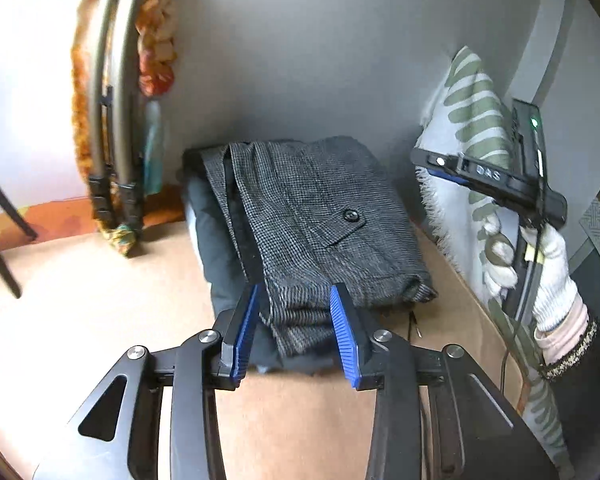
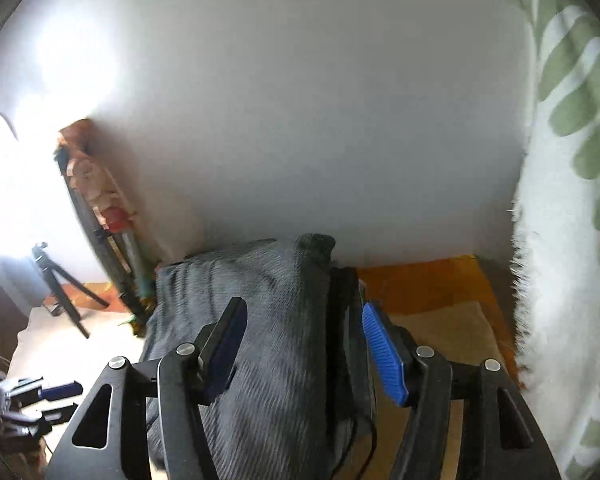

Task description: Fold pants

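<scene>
Grey tweed pants point(image 1: 320, 224) lie folded on a dark folded garment point(image 1: 216, 248), stacked against the grey wall. A buttoned pocket faces up. My left gripper point(image 1: 296, 312) is open, its blue pads on either side of the near edge of the pants, just above it. My right gripper point(image 2: 304, 344) is open above the pants point(image 2: 272, 344) at their right side, its fingers apart over the fabric. In the left wrist view the right gripper's body point(image 1: 496, 176) is held by a white-gloved hand point(image 1: 548, 272), raised at the right.
The clothes lie on a tan surface point(image 1: 100, 320). A white pillow with green leaf print point(image 1: 472, 128) stands at the right. A folded frame with orange fabric point(image 1: 116, 120) leans on the wall at left. A small tripod point(image 2: 56, 284) stands far left.
</scene>
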The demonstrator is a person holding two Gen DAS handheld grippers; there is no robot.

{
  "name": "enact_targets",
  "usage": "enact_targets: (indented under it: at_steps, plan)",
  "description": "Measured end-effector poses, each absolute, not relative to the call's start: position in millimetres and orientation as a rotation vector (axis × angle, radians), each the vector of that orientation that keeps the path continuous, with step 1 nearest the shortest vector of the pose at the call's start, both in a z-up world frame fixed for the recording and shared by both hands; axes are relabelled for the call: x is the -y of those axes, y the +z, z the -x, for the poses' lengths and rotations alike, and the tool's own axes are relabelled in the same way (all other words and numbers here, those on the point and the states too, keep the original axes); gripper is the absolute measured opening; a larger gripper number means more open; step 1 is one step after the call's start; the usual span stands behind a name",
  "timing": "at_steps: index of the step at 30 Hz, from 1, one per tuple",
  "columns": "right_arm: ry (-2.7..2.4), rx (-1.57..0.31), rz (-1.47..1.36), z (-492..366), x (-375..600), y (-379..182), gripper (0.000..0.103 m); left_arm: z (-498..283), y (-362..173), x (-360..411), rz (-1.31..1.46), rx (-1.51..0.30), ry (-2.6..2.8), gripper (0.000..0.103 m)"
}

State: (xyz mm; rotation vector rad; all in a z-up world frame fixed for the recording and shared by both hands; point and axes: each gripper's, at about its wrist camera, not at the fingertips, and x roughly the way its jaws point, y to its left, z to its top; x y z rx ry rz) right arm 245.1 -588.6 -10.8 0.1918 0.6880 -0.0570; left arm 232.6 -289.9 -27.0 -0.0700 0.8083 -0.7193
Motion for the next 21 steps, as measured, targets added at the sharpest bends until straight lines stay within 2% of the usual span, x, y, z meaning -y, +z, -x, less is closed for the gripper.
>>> enact_targets:
  at_steps: [2, 4, 11, 15, 21]
  plan:
    - [-0.057, -0.678, -0.187, -226.2, 585.5, 0.2, 0.064, -222.6, -21.5, 283.1, 0.074, -0.805, -0.713, 0.041]
    - [-0.054, -0.666, -0.175, -210.5, 578.8, 8.0, 0.066, -210.7, -20.8, 273.9, 0.087, -0.802, -0.697, 0.056]
    - [-0.054, -0.652, -0.164, -176.2, 557.5, 20.1, 0.068, -186.0, -5.6, 263.1, 0.108, -0.793, -0.672, 0.057]
    - [-0.061, -0.648, -0.159, -156.6, 548.0, 26.8, 0.070, -168.3, 1.7, 259.0, 0.113, -0.781, -0.663, 0.064]
    - [-0.064, -0.641, -0.127, -127.3, 523.9, 28.9, 0.074, -145.9, 7.1, 249.8, 0.113, -0.771, -0.653, 0.067]
